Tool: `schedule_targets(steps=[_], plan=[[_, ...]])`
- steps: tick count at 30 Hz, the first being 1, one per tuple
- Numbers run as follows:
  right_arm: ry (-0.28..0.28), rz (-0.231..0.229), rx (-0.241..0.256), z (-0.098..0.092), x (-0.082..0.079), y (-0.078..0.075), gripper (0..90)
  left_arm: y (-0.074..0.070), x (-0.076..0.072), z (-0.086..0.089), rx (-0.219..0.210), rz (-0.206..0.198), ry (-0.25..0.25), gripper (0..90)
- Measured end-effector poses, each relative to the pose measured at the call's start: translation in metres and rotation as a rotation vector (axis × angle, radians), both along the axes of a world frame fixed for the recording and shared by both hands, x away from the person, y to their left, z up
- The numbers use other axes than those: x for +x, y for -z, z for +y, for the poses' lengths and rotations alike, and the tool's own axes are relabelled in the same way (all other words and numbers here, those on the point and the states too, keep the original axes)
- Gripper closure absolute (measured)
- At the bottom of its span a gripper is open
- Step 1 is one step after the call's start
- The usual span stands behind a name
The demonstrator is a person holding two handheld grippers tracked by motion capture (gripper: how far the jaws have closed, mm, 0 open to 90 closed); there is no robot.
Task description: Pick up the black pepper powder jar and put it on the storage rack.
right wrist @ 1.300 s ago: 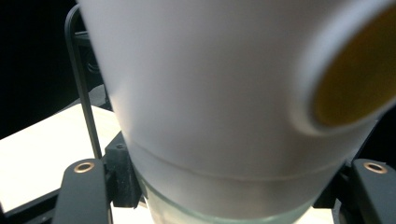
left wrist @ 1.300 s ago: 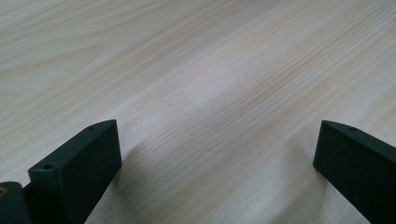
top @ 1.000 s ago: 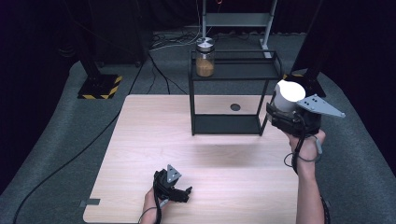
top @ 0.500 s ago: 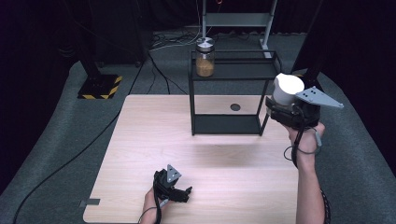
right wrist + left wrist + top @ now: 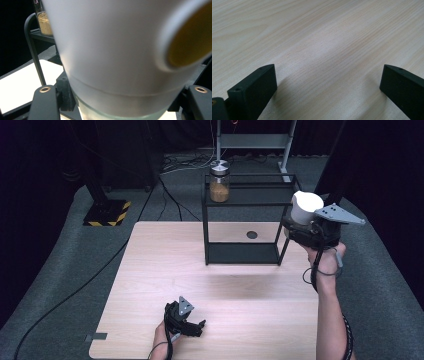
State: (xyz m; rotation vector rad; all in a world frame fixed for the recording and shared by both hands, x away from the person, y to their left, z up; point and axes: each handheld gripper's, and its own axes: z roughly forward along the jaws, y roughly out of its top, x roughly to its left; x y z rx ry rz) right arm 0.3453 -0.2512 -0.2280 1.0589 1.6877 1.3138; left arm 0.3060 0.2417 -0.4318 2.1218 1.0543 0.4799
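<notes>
High view, read left to right. At 6 o'clock I keep my left gripper (image 5: 186, 320) parked low on the wooden table (image 5: 150, 270), jaws spread wide with nothing but bare wood grain between them in the left gripper view; it sits idle so it stays out of the way. At 12 o'clock stands the black wire shelf (image 5: 245, 220), a glass jar of brown granules (image 5: 219, 182) on its upper tier at the left end, leaving the right end free. At 2 o'clock my right gripper (image 5: 309, 227) clamps a white lidded container (image 5: 306, 207), raised beside the shelf's right corner. In the right gripper view the jaws grip its lower frosted body (image 5: 112, 105), holding it tilted, probably for placing on the shelf.
</notes>
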Motion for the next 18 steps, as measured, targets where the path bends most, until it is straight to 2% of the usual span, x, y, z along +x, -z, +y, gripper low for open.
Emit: schedule_targets(steps=[18], plan=[[-0.007,0.015,-0.004,0.002,0.02,-0.015,29.7,0.0,0.0,0.0,0.001,-0.001,0.0,0.4]])
